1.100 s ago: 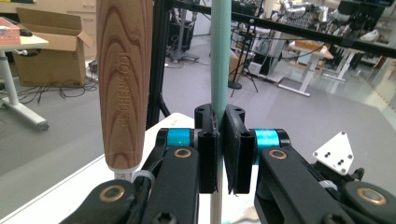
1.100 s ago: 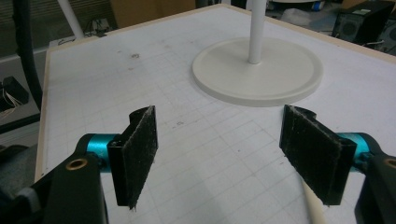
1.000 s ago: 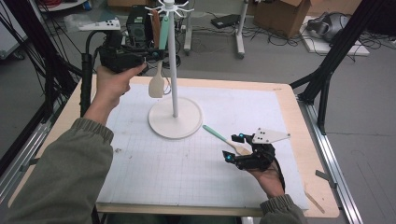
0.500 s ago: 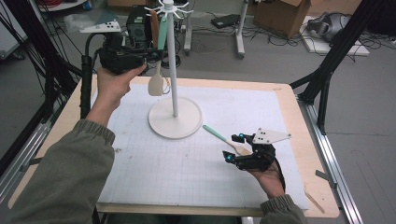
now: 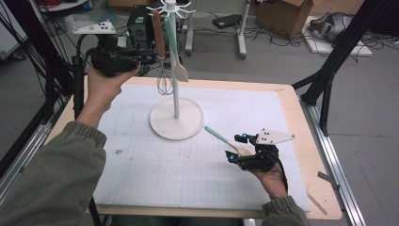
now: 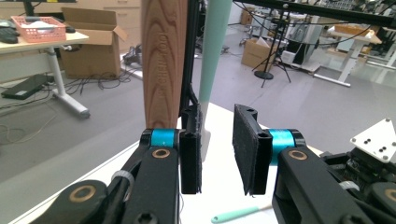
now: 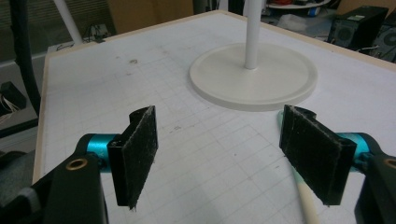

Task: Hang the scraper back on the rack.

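White stand (image 5: pixel 176 117) between whisk (image 5: pixel 162 61) and spatula (image 5: pixel 221 137).

Your high view looks forward and down over the whole table (image 5: pixel 287 101). Each gripper view sits close behind its own jaws; both share the white stand (image 5: pixel 176 117) (image 7: pixel 254 77) with it.

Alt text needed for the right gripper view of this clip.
The right hand-held gripper, jaws wide open, hovers over a white gridded mat. The utensil stand's round base sits ahead, and a spatula handle lies beside the right-hand jaw.
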`<state>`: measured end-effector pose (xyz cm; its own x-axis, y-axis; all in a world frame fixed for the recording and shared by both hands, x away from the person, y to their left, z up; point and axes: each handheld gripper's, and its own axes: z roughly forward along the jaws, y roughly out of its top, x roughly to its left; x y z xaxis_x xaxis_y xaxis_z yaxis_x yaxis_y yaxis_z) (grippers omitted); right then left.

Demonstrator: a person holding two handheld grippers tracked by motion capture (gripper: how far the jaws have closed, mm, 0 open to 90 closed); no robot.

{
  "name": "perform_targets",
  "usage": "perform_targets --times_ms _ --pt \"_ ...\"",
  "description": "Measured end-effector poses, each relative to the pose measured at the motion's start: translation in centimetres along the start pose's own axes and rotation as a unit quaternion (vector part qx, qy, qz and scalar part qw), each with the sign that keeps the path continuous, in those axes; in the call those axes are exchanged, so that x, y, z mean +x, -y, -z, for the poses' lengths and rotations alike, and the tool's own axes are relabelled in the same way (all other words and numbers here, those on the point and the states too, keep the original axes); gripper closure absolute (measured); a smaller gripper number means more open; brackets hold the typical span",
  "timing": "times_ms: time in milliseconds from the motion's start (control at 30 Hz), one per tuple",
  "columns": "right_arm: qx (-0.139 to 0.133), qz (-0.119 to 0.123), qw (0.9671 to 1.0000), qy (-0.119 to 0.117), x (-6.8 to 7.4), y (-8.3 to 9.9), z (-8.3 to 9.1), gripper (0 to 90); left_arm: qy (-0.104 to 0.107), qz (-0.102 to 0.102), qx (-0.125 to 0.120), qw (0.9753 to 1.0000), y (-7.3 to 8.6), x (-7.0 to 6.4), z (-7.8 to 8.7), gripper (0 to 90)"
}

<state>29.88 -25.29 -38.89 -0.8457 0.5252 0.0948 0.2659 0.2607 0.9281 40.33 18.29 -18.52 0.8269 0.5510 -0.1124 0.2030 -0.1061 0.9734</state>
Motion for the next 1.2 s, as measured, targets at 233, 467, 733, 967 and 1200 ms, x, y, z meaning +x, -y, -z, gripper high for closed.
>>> perform_targets --times_ms 233,467,733,967,1200 --pt "-0.008 -0.008 0.9999 0.002 -0.5 0.0 0.3 27.1 0.000 -0.007 0.009 0.9999 -0.2 -0.1 1.1 74.0" --pt "-0.010 -0.015 0.9998 0.001 -0.8 0.0 0.1 26.8 0.005 -0.020 0.024 0.9995 -0.4 -0.5 1.3 83.1" --pt "-0.018 -0.031 0.9994 0.004 -1.4 0.2 0.6 26.3 0.013 -0.028 0.022 0.9993 -1.6 -1.3 1.2 87.3" --pt "-0.022 -0.030 0.9992 0.010 -1.6 0.3 1.0 26.0 0.019 -0.037 0.023 0.9989 -2.6 -2.0 0.9 89.7" --pt "-0.021 -0.029 0.9993 0.010 -1.5 0.3 1.1 26.0 0.023 -0.036 0.026 0.9987 -2.9 -2.4 0.6 89.7"
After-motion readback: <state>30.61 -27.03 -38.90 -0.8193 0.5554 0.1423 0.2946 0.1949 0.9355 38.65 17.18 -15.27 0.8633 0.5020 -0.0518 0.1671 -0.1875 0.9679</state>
